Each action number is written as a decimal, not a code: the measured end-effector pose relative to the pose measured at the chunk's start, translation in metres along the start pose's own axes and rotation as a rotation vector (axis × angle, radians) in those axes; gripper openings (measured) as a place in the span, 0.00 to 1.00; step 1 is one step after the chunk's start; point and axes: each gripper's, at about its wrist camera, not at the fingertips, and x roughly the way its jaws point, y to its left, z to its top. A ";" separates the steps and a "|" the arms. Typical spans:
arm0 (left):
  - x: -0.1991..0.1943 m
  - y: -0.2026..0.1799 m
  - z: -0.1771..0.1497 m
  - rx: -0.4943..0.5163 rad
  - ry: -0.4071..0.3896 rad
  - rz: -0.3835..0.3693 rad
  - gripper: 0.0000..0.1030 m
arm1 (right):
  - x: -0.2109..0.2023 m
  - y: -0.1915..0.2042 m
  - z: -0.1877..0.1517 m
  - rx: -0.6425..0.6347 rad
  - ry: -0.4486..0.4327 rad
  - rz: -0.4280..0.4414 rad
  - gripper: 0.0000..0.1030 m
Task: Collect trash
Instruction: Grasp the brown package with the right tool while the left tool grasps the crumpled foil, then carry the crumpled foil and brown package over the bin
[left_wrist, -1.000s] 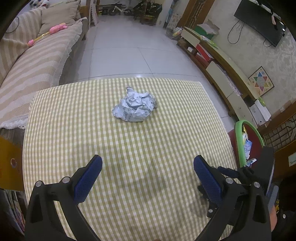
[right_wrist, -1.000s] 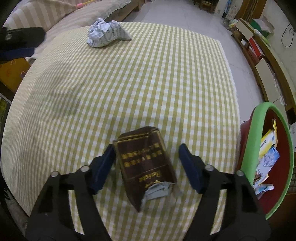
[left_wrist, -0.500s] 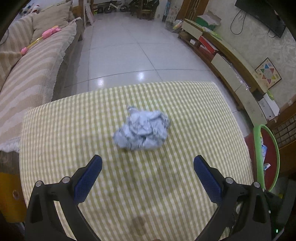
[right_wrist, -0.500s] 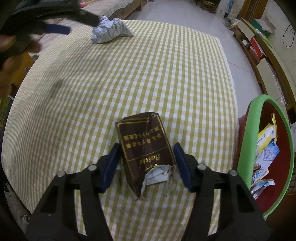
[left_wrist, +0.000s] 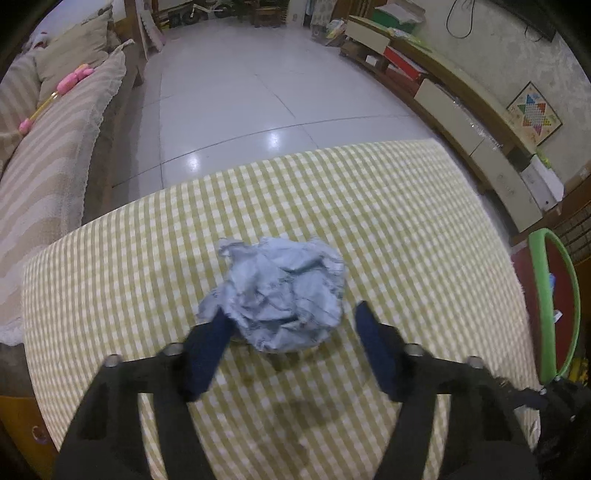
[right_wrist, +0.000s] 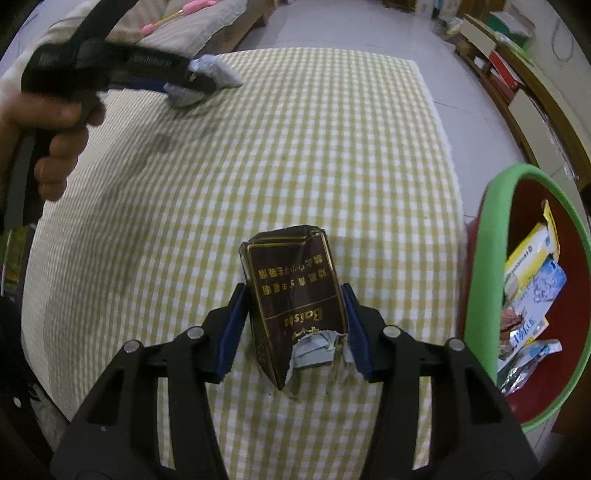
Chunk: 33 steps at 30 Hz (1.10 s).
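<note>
Living room setup: striped sofa (left_wrist: 44, 155) at 9 o'clock, shiny floor tiles (left_wrist: 236, 96) past the worktop (left_wrist: 406, 229), which had a yellow-green checked cloth on it. The left claw (left_wrist: 291, 347) was down around the crumpled gray paper ball (left_wrist: 277, 295) mid-worktop, blue pads on either side with a gap showing on the right, so not clamped yet. The right claw (right_wrist: 295, 328) had squeezed onto the torn brown cigarette pack (right_wrist: 295, 295) near the 6 o'clock edge, both pads pressed on its sides. The green-rimmed red trash bin (right_wrist: 495, 236) with wrappers inside sat at 3 o'clock.
</note>
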 end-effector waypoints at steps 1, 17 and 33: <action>0.000 0.002 -0.001 -0.002 -0.003 0.010 0.48 | -0.001 -0.003 0.001 0.006 -0.003 -0.004 0.47; -0.061 0.018 -0.073 0.006 -0.024 -0.008 0.44 | -0.034 -0.002 0.004 0.046 -0.065 -0.024 0.47; -0.147 -0.023 -0.141 -0.030 -0.113 -0.056 0.45 | -0.103 -0.003 -0.015 0.099 -0.195 -0.037 0.47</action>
